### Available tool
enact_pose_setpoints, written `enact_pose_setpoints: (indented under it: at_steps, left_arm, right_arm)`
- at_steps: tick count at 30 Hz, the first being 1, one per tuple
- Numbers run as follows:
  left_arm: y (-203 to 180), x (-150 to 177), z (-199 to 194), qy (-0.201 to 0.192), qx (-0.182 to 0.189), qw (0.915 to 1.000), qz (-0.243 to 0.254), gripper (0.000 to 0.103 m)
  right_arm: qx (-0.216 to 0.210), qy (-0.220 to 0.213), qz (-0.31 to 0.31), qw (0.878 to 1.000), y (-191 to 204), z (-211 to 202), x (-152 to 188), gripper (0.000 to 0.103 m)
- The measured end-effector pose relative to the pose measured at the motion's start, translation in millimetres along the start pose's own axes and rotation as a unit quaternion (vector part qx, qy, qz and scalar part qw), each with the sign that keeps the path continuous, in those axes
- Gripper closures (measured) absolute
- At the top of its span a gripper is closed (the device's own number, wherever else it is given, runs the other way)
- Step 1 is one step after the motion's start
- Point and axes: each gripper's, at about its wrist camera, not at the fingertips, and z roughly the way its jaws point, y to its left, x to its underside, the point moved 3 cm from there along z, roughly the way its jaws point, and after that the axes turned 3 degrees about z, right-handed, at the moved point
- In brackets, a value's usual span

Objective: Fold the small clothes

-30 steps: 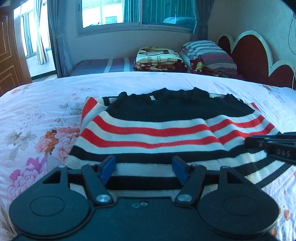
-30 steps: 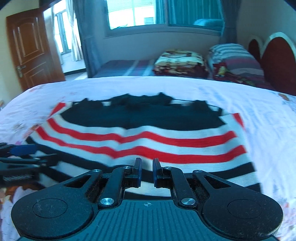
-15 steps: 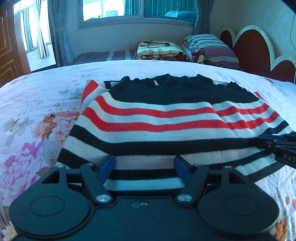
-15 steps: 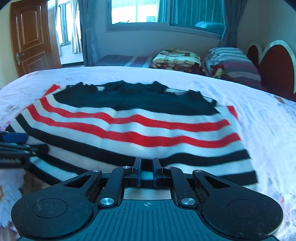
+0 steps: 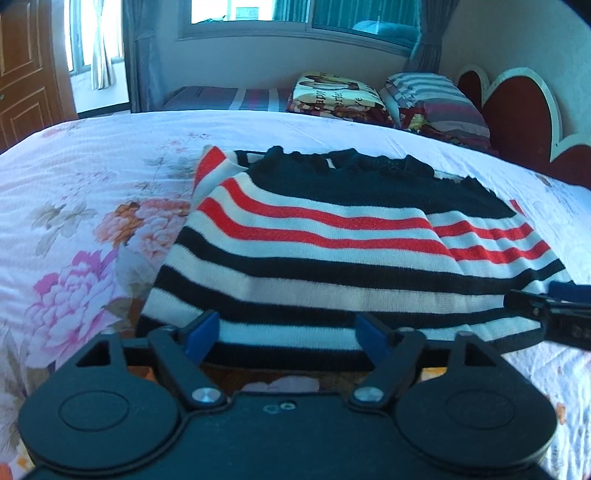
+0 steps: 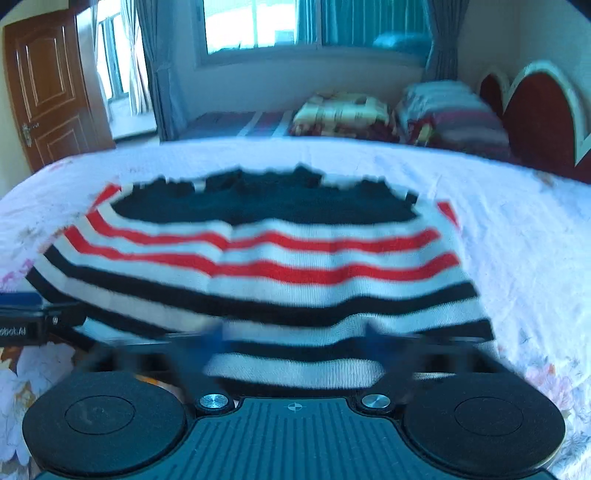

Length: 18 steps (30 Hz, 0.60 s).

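A small knit sweater (image 5: 332,251) with black, white and red stripes lies folded on the floral bedspread (image 5: 92,206). My left gripper (image 5: 286,332) stands over its near hem, blue pads wide apart and still opening, the hem lying loose between them. In the right wrist view the same sweater (image 6: 266,266) fills the middle. My right gripper (image 6: 295,343) is blurred at its near edge, jaws opening wide, the cloth lying free between them. Each gripper shows at the edge of the other's view: the right gripper (image 5: 554,314) and the left gripper (image 6: 29,321).
A wooden door (image 6: 48,88) stands at the far left. Pillows and a folded blanket (image 5: 340,96) lie at the head of the bed beside a red headboard (image 5: 524,114). A window with curtains (image 5: 295,18) runs along the back wall.
My right gripper was shut on the sweater's near hem and has sprung wide, dropping the cloth. My left gripper's pads spread further. The sweater's near edge now lies flat on the bed.
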Motion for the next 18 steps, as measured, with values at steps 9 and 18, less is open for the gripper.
enact_pose_setpoints:
  at_steps: [9, 18]
  left_arm:
    - [17.6, 12.0, -17.3, 0.014, 0.020, 0.9975, -0.067, 0.016]
    - [41.9, 30.6, -8.0, 0.040, 0.088, 0.9695, -0.225, 0.012]
  right_arm:
    - [-0.001, -0.014, 0.004, 1.000, 16.8, -11.5, -9.3, 0.015]
    - [-0.001, -0.021, 0.005, 1.000, 17.9, -6.2, -8.2, 0.015]
